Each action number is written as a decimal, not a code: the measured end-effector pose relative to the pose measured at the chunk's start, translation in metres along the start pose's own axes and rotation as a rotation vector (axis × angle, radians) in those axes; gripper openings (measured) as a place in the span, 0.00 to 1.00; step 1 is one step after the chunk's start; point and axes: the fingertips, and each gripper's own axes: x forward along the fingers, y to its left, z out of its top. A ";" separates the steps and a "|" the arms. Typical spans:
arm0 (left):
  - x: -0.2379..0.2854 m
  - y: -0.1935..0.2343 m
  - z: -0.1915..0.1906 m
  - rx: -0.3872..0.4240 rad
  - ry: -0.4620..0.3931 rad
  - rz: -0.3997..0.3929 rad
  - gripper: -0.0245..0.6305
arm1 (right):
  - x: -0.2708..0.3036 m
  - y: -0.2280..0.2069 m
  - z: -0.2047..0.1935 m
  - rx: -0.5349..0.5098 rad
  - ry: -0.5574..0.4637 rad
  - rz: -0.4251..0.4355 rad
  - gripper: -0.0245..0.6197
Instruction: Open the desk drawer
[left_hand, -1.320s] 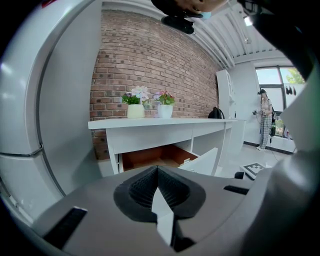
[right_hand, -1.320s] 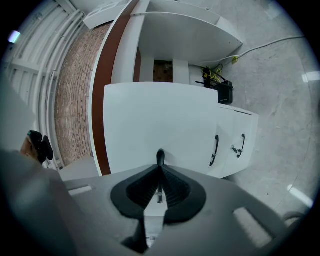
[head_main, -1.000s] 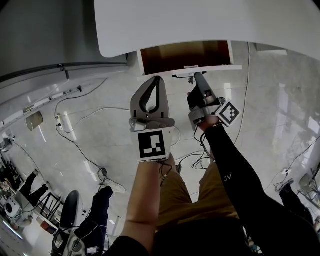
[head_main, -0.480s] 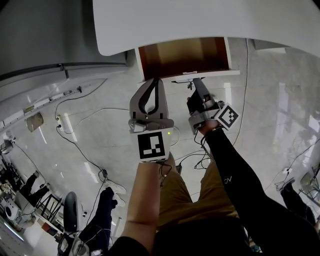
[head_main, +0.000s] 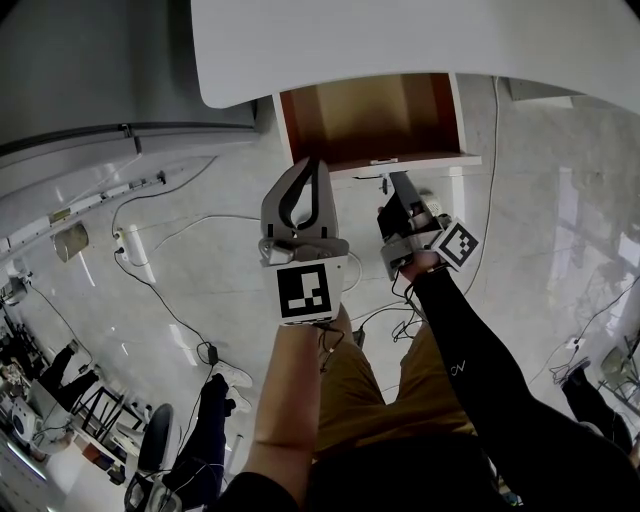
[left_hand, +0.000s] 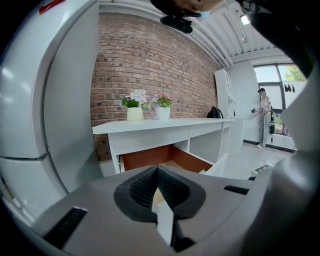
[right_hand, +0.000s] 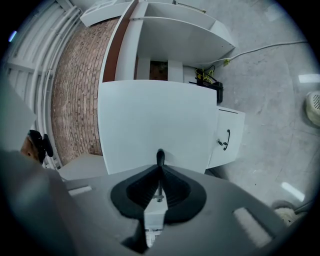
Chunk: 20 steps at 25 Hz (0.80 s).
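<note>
The desk drawer (head_main: 372, 118) stands pulled out from under the white desk top (head_main: 420, 45), its brown wooden inside showing. My right gripper (head_main: 394, 180) is shut on the dark drawer handle (right_hand: 160, 156) at the middle of the white drawer front (right_hand: 155, 122). In the right gripper view the right gripper (right_hand: 160, 169) has the handle pinched between its pads. My left gripper (head_main: 313, 164) hangs shut and empty just before the drawer's left front corner. In the left gripper view the left gripper (left_hand: 158, 171) faces the open drawer (left_hand: 167, 158) under the desk (left_hand: 165, 125).
Cables (head_main: 160, 290) and a power strip (head_main: 118, 241) lie on the glossy floor to the left. A small white cabinet door with a black handle (right_hand: 226, 139) stands beside the drawer. Flower pots (left_hand: 145, 111) sit on the desk. A person (left_hand: 263, 120) stands far right.
The drawer has slid further out of the desk, showing more of its wooden inside. My right gripper came back toward me with the handle. The left gripper shifted slightly.
</note>
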 end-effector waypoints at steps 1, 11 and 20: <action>0.000 0.000 -0.002 -0.002 0.003 -0.001 0.05 | -0.001 -0.001 -0.001 0.003 -0.001 -0.002 0.07; 0.015 0.002 0.000 -0.008 0.008 -0.006 0.05 | -0.002 -0.006 -0.004 0.017 0.016 -0.024 0.07; 0.008 0.002 0.010 -0.033 0.010 -0.013 0.05 | -0.011 -0.010 -0.007 0.023 0.027 -0.049 0.07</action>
